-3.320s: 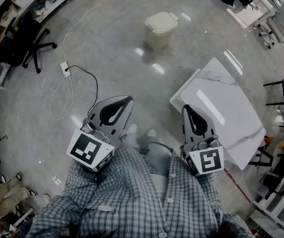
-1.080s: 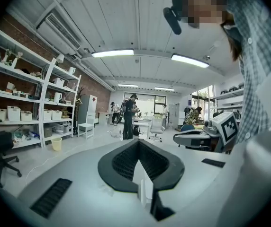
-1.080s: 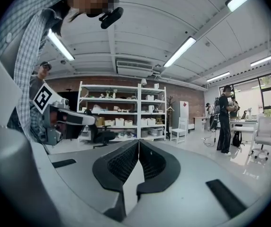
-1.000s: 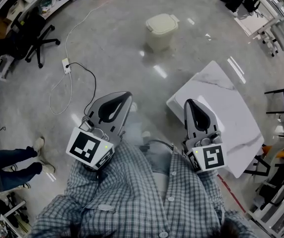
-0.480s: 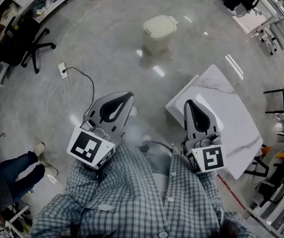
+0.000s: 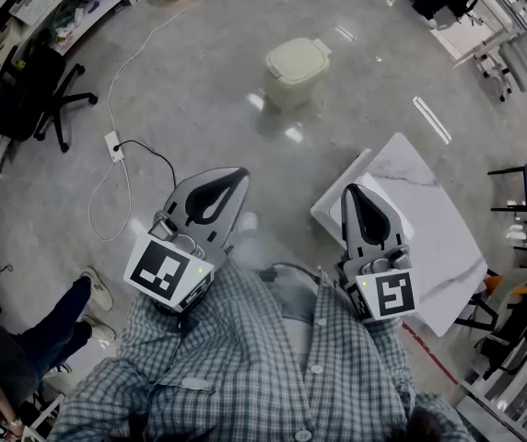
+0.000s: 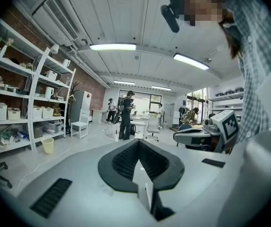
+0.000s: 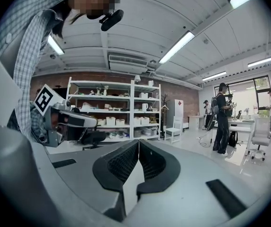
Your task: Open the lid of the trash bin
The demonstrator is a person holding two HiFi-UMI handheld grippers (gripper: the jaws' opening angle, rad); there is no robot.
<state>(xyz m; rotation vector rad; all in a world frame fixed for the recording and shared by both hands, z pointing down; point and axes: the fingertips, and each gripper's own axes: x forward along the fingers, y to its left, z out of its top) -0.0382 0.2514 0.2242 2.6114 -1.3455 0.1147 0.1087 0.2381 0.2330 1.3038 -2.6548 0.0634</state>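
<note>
A small cream trash bin [image 6: 296, 70] with its lid down stands on the grey floor, far ahead of me in the head view. My left gripper [image 6: 236, 175] is held close to my chest, jaws together, holding nothing. My right gripper [image 6: 349, 191] is beside it, also shut and empty, over the edge of a white table [image 6: 429, 238]. Both gripper views look level across the room and do not show the bin. In the left gripper view the left gripper [image 7: 138, 143] has its jaw tips touching; in the right gripper view the right gripper [image 8: 138, 142] is the same.
A white marble-look table stands at my right. A power strip and cable [image 6: 114, 145] lie on the floor at left, an office chair [image 6: 47, 90] beyond. Another person's legs [image 6: 33, 334] are at lower left. Shelves [image 8: 112, 112] line the wall; people [image 7: 126, 115] stand at desks.
The bin sits a little nearer and further left in view than a second ago. The other person's legs have shifted at lower left. Both grippers keep their pose.
</note>
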